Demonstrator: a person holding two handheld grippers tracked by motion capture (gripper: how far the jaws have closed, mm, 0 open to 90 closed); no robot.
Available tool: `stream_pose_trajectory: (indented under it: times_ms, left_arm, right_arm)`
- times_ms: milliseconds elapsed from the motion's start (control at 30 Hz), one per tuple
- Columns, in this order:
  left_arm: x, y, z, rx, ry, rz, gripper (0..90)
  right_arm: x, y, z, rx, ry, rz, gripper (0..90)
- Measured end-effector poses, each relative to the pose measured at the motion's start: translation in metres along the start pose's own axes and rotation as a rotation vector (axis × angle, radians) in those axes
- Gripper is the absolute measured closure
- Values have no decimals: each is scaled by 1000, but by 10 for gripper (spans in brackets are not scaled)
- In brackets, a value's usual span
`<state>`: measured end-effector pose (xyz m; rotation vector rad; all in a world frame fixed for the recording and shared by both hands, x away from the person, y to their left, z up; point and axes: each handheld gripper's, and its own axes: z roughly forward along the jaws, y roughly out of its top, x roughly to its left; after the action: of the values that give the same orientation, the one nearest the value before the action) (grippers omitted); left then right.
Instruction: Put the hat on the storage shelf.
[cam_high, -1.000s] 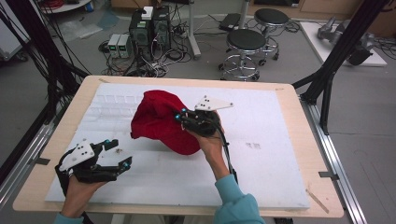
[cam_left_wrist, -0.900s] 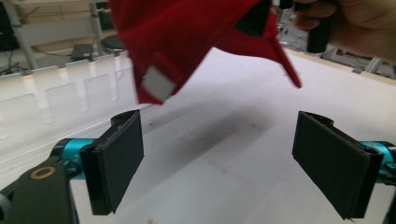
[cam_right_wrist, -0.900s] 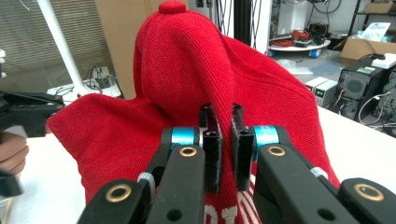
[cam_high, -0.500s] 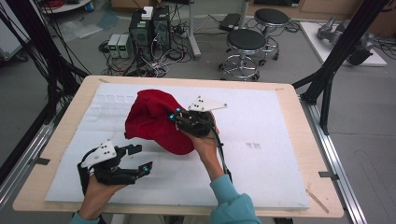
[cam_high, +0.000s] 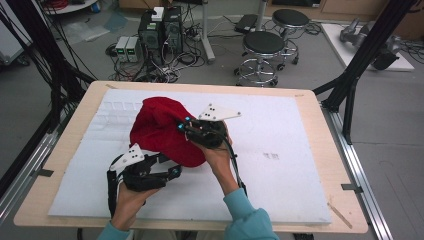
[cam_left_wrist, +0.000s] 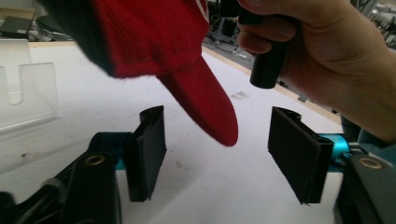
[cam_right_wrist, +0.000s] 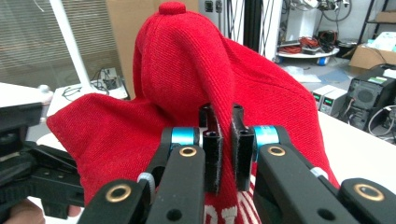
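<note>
My right claw (cam_high: 186, 128) is clamped on the red cap (cam_high: 162, 129): in the right gripper view a fold of the knit cloth is pinched tight between my two pads (cam_right_wrist: 213, 154), and the rest of the cap billows up and away beyond them, its top button highest. The cap hangs lifted off the white board (cam_high: 280, 165), held up from this one pinch.

My left claw (cam_high: 170, 165) sits just below and beside the cap's near edge. Its jaws stand apart and have just been closing. In the left gripper view the cap's red brim (cam_left_wrist: 205, 105) dips down into the gap between my pads (cam_left_wrist: 149, 151), nearer the left-hand one, touching neither. My right hand (cam_left_wrist: 327, 56) is just past the far pad, gripping its black handle.
</note>
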<state>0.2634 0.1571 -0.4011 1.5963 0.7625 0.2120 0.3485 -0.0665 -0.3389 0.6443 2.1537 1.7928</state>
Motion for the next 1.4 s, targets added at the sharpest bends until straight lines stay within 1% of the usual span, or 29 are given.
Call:
stream_pose_trajectory:
  times_ms: [67, 133, 200, 367, 400, 433, 500, 567, 700, 800, 933, 967, 1000, 1033, 1067, 1100, 1133, 1167, 1200, 1267, 1300, 1400]
  left_arm:
    - [1, 1, 1, 0, -5, -14, 411]
    - [1, 1, 2, 8, -5, -21, 477]
    - [0, 0, 2, 6, -4, -8, 541]
    - [-1, 1, 2, -9, -18, 6, 690]
    - [-1, 0, 2, -9, -27, 9, 724]
    - [-1, 0, 2, -8, -32, 10, 742]
    - [0, 1, 1, -5, -37, 8, 779]
    - [1, 1, 1, 0, -25, -6, 799]
    - [2, 1, -1, -6, 0, -5, 837]
    - [3, 2, -1, -4, 0, -11, 850]
    - [4, 2, -2, 4, -4, -21, 852]
    - [4, 2, -2, 4, 1, -19, 853]
    - [4, 2, -2, 6, 9, -19, 853]
    - [4, 2, -2, 3, 17, -15, 853]
    - [4, 2, -3, 2, 20, -13, 853]
    - [5, 2, -3, -1, 18, -15, 853]
    - [6, 2, -4, -1, 19, -15, 853]
    - [6, 3, -4, -3, 22, -17, 853]
    - [7, 3, -5, 2, 24, -13, 853]
    - [8, 4, -7, 3, 34, -11, 853]
    - [9, 5, -8, 4, 40, -5, 853]
    - [13, 12, -13, 4, 59, 10, 853]
  right_arm:
    - [1, 0, 0, -4, 3, -4, 863]
    - [3, 1, 0, -9, 15, -10, 863]
    - [5, 1, 0, -16, 26, -15, 863]
    - [9, 1, 3, -12, 39, -32, 863]
    - [10, 1, 3, -11, 42, -37, 863]
    - [11, 1, 3, -13, 45, -45, 862]
    - [11, 1, 4, -13, 59, -41, 862]
    - [12, 1, 5, -11, 62, -44, 862]
    - [13, 1, 4, -19, 78, -52, 862]
    - [13, 2, 4, -24, 86, -63, 859]
    - [13, 2, 3, -19, 86, -65, 837]
    - [13, 2, 3, -19, 87, -72, 810]
    - [13, 3, 3, -24, 88, -73, 750]
    - [14, 3, 2, -29, 85, -74, 659]
    - [14, 3, 2, -28, 67, -78, 556]
    - [15, 4, 2, -22, 59, -78, 451]
    - [14, 4, 3, -12, 43, -81, 339]
    - [15, 4, 3, -3, 10, -77, 227]
    - [15, 5, 3, 2, -7, -75, 171]
    - [14, 4, 2, 17, -19, -71, 109]
    - [14, 4, 1, 30, -33, -74, 110]
    - [13, 4, -3, 53, -32, -91, 109]
